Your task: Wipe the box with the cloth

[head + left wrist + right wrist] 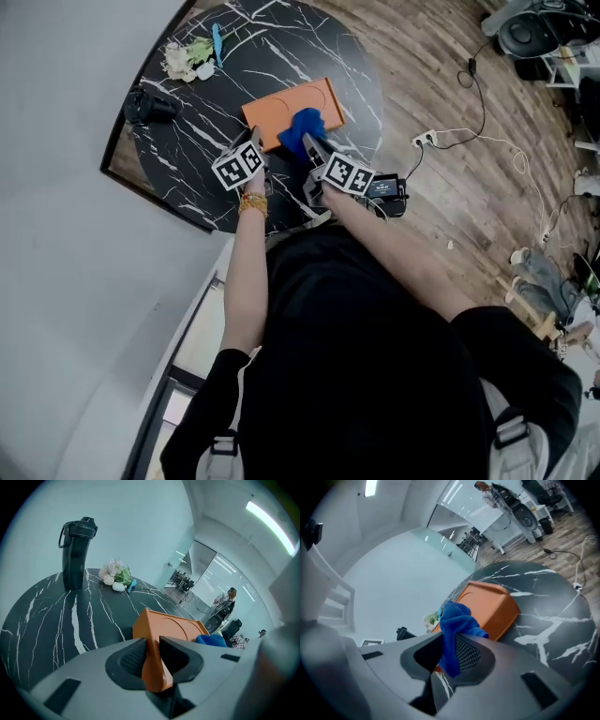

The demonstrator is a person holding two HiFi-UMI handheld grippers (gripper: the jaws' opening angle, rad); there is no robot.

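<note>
Box [291, 105]: orange, flat, round shallow recess in the lid. Lies on the counter [187, 150], towards the side nearest the person holding the tools.
Cloth [302, 128]: blue, bunched up. Sits on the box's near edge, touching the lid, and one end is pinched in the R hand-held gripper [309, 142].
L hand-held gripper [256, 139]: jaws clamped on the box's near-left corner, orange edge squeezed btwn both pads. Pointing down at a slant.
R hand-held gripper, own view [450, 653]: jaws closed tight on the cloth [457, 620], which bulges past the tips onto the box [492, 604]. Just beside the L one.
L hand-held gripper, own view [152, 660]: box [171, 627] corner fills the gap. Bit of cloth [211, 640] shows at the box's right.
Counter: round, black marble look w/ white veins.
Bottle [76, 555]: dark, upright, loop on the cap. Far-left part of the counter, well apart from the box.
Flowers [115, 576]: pale bunch lying near the far edge, w/ a small blue item [217, 42] beside it, can't tell what.
Floor [450, 84]: wood planks, cables and a power strip [427, 139] to the counter's right.
Bracelet [252, 202]: beaded, on the person's L wrist.
</note>
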